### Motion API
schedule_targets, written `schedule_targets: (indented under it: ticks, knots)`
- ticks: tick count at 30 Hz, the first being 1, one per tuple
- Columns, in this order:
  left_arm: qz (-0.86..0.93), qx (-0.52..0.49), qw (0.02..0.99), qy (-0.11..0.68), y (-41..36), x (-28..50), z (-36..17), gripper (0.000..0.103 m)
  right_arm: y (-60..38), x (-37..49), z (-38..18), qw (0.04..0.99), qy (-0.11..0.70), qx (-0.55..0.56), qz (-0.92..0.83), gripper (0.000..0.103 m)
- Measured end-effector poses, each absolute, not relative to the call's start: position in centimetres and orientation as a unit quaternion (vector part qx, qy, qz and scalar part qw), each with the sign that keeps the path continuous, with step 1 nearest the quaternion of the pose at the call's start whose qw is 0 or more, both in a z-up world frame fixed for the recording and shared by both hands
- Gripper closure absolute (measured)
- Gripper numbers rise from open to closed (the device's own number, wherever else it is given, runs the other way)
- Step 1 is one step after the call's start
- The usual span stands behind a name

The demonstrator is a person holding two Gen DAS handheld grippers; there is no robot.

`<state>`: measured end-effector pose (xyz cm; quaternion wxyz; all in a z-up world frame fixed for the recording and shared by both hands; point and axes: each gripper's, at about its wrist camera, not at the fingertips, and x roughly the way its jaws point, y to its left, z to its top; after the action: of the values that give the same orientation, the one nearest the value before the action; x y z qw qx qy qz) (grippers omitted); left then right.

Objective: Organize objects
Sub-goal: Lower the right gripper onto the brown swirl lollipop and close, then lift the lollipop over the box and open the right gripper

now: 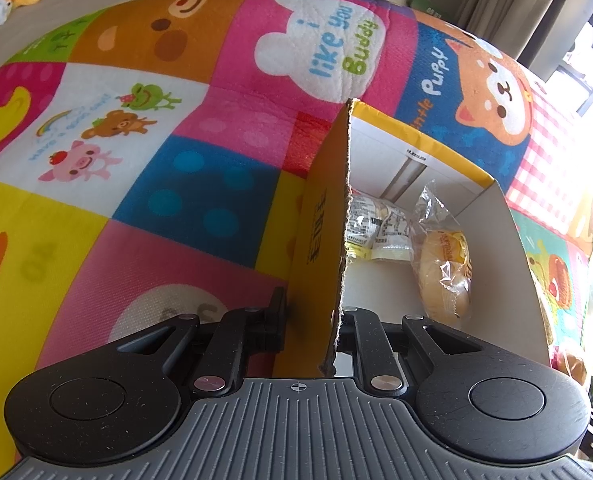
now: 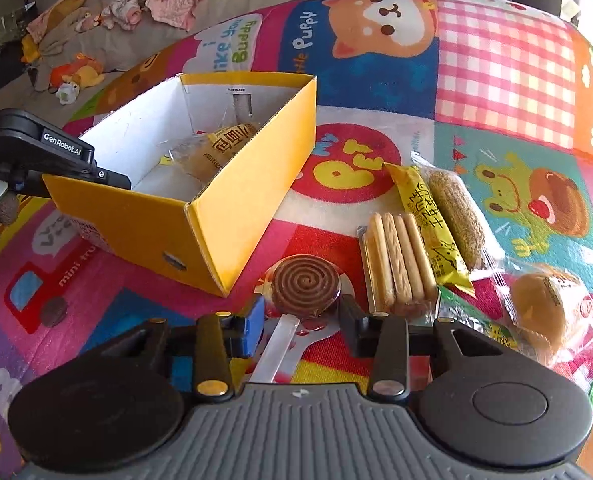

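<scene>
Far left: left gripper (image 1: 314, 312), jaws nearly shut and clamped on the near side wall of the yellow box (image 1: 320, 216), one finger outside, one inside, steadying it. Inside the box already, a wrapped bun (image 1: 444, 276) and another packet behind it.

Next over, down on the play mat (image 2: 496, 80) just off the box's near corner: the spiral lollipop (image 2: 305, 286), flat on its back in clear wrap. Disc pointing away, stick (image 2: 274, 354) running back toward the camera, leaning a little to the left. Right gripper (image 2: 302, 320) directly over it, jaws partly open, one on either side of the disc's near edge, the stick passing between them (so the long axis runs along the fingers, not across them). Pads just beside the disc and not visibly pressing; nothing held yet. Clearly the nearer hand for this one, the left being busy with the box.

Probably next: close across the disc or the top of the stick, lift, then carry up and left over the box wall.

Further right, still loose on the mat: a biscuit pack (image 2: 396, 260), a yellow sachet (image 2: 432, 220), a sesame bar (image 2: 460, 216), another wrapped bun (image 2: 544, 304).
</scene>
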<state>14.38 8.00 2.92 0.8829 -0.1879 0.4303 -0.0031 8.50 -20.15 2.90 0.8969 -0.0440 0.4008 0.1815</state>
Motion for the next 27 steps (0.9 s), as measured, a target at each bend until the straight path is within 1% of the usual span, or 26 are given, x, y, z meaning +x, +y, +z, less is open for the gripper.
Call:
schedule_targets:
  ticks: [5,9,13,21,27]
  knots:
    - [-0.003,-0.188,0.883,0.43,8.0,14.4,2.9,0.086,-21.5,6.2,3.8,0.896,0.406,-0.047,0.176,0.064]
    - [-0.003,-0.187,0.883,0.43,8.0,14.4,2.9,0.086,-22.9,4.6,5.8,0.901,0.396,-0.036,0.174,0.064]
    - [-0.004,-0.181,0.885,0.43,8.0,14.4,2.8,0.086,-23.6,2.9,9.4,0.915,0.361,-0.035,0.177,0.064]
    - [-0.006,-0.174,0.885,0.432,7.9,14.6,2.6,0.086,-22.9,1.8,17.3,0.943,0.258,-0.006,0.209,0.064]
    - [-0.006,-0.171,0.887,0.429,7.9,14.5,2.5,0.087,-20.7,3.7,20.4,0.943,0.228,0.024,0.242,0.064]
